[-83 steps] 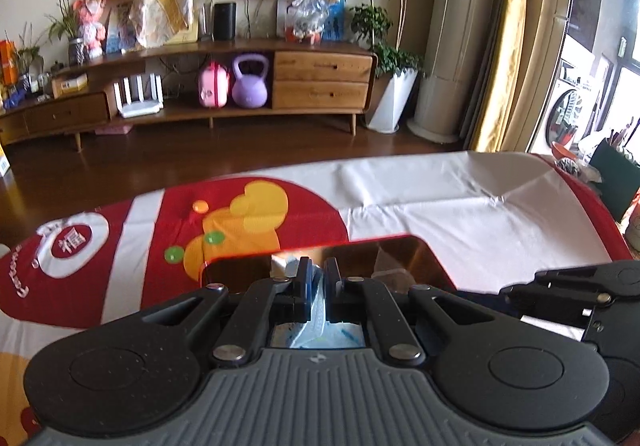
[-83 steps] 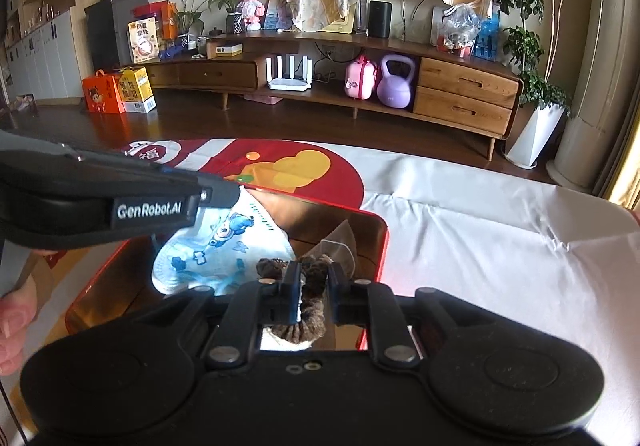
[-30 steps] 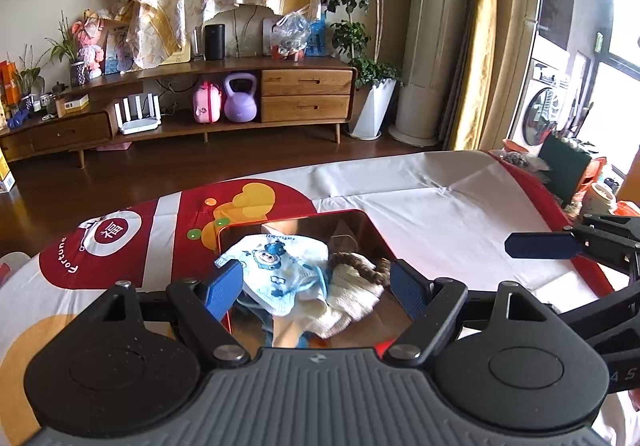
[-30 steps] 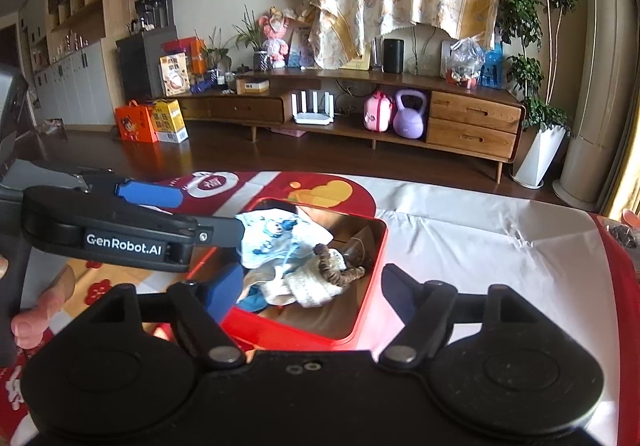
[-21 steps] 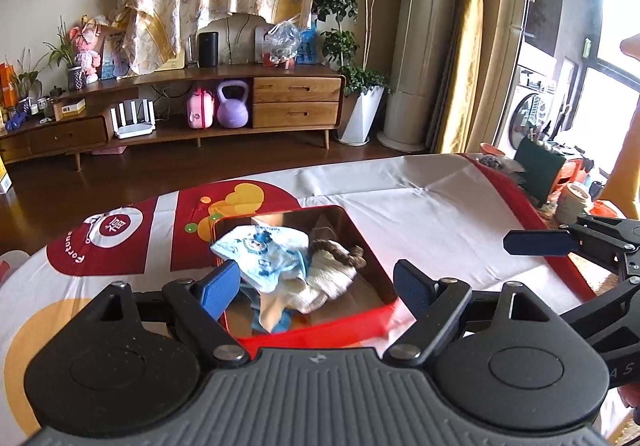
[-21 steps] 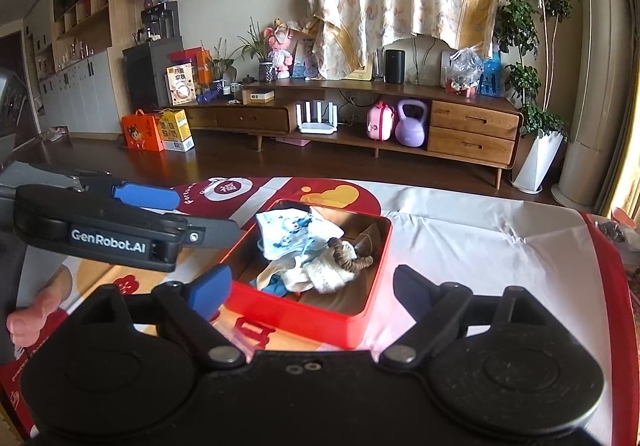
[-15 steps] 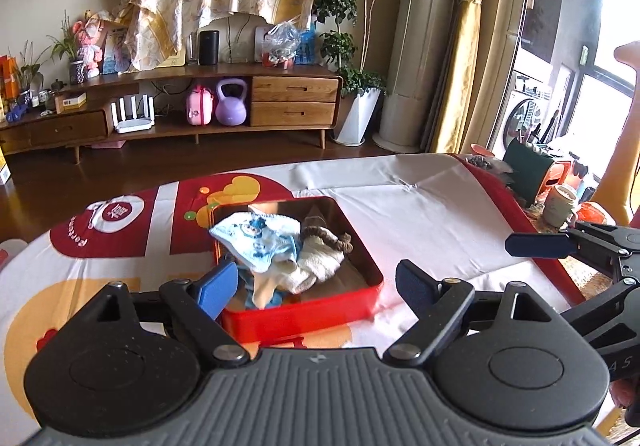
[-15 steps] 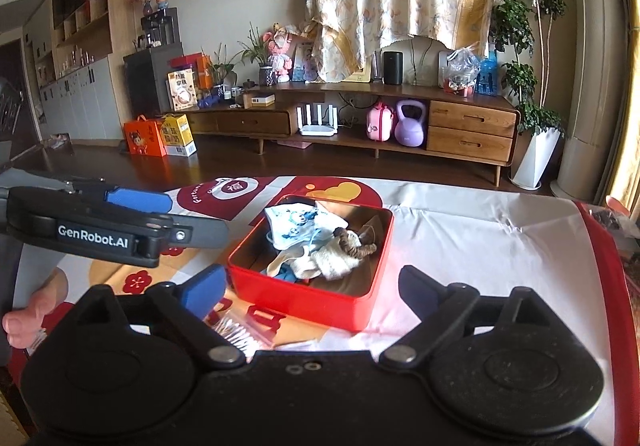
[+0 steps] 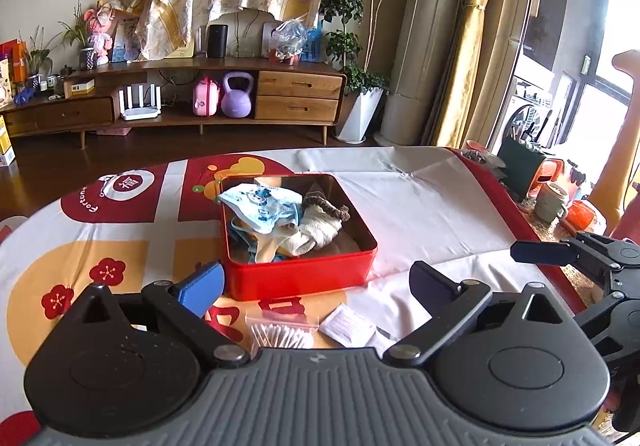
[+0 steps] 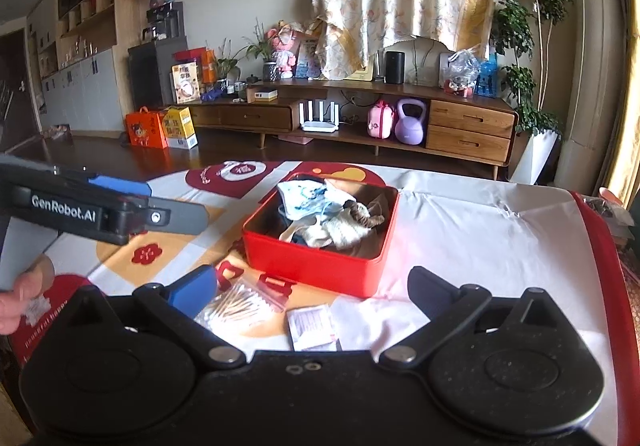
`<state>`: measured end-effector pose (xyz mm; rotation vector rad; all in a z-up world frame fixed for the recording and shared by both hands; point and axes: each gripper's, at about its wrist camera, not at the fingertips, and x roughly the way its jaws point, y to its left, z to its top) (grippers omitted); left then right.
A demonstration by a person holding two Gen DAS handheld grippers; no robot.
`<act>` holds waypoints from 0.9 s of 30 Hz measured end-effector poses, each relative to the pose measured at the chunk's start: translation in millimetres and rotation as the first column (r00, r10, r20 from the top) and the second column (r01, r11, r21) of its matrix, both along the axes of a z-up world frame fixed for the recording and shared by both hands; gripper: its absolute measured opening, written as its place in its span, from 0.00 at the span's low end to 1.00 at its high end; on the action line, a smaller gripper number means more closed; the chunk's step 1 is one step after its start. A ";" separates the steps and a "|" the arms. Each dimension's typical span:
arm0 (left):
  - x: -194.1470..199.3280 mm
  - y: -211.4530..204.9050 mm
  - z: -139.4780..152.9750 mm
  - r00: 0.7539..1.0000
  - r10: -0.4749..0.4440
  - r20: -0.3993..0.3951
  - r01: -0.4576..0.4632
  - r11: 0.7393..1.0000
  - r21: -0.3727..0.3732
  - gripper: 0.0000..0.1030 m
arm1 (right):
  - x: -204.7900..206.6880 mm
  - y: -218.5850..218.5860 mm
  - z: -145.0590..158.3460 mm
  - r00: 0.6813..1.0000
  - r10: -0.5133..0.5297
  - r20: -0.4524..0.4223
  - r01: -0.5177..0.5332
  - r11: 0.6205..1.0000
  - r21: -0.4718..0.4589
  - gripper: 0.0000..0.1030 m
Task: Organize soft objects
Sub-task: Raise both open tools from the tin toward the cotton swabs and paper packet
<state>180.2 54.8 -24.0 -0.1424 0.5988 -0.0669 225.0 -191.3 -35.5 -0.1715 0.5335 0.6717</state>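
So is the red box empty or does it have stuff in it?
It has stuff in it. The lidless red box holds a blue-and-white cloth and a cream sock, bunched together.

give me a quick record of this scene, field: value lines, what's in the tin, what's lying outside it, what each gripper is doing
container: red tin, lid off, on the patterned tablecloth
in tin: blue printed cloth, cream sock, brown scrunchie
outside tin, near side: bag of cotton swabs, small white packet
left gripper: jaws opening, nothing between them
right gripper: jaws opening, nothing between them
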 end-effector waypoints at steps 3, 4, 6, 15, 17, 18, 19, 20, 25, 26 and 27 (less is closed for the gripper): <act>-4.4 -0.7 -7.5 1.000 0.009 -0.006 -0.009 1.000 0.002 1.00 | -3.3 2.1 -7.5 1.000 0.003 -0.006 -0.003 1.000 -0.008 0.99; -5.4 -1.3 -10.2 1.000 0.018 -0.010 -0.018 1.000 0.007 1.00 | -3.9 2.7 -9.9 1.000 0.007 -0.011 -0.007 1.000 -0.010 0.99; -5.4 -2.7 -16.6 0.999 0.033 -0.027 -0.032 0.999 0.028 1.00 | -4.5 4.0 -14.9 1.000 0.012 -0.017 -0.012 1.000 -0.020 0.99; -4.0 3.6 -47.2 0.994 0.026 -0.107 -0.027 1.000 -0.010 1.00 | -6.3 9.1 -43.1 0.997 0.048 -0.057 -0.052 0.996 -0.071 0.99; -2.0 3.5 -54.2 0.991 0.018 -0.132 -0.020 1.000 -0.015 1.00 | -4.3 10.3 -50.6 0.996 0.051 -0.070 -0.057 0.995 -0.082 0.98; -1.4 3.4 -57.5 0.991 0.025 -0.135 -0.026 1.000 -0.010 1.00 | -3.0 10.9 -54.2 0.995 0.052 -0.080 -0.059 0.994 -0.088 0.98; -0.7 2.7 -61.4 0.990 0.027 -0.140 -0.028 1.000 -0.005 1.00 | -1.7 11.6 -58.0 0.994 0.054 -0.090 -0.062 0.994 -0.092 0.97; 0.5 2.4 -65.3 0.989 0.024 -0.146 -0.025 1.000 -0.006 1.00 | -0.1 12.4 -62.1 0.994 0.054 -0.098 -0.064 0.993 -0.098 0.96; 6.7 0.9 -85.2 0.984 0.017 -0.176 -0.020 1.000 -0.016 1.00 | 5.8 15.7 -79.1 0.990 0.063 -0.125 -0.079 0.989 -0.127 0.93; 8.7 1.1 -88.5 0.983 0.019 -0.181 -0.022 1.000 -0.014 1.00 | 7.6 16.7 -82.0 0.990 0.063 -0.129 -0.080 0.988 -0.135 0.93; 10.1 0.3 -92.1 0.983 0.018 -0.183 -0.020 1.000 -0.009 1.00 | 9.3 17.4 -85.1 0.989 0.062 -0.133 -0.081 0.987 -0.141 0.93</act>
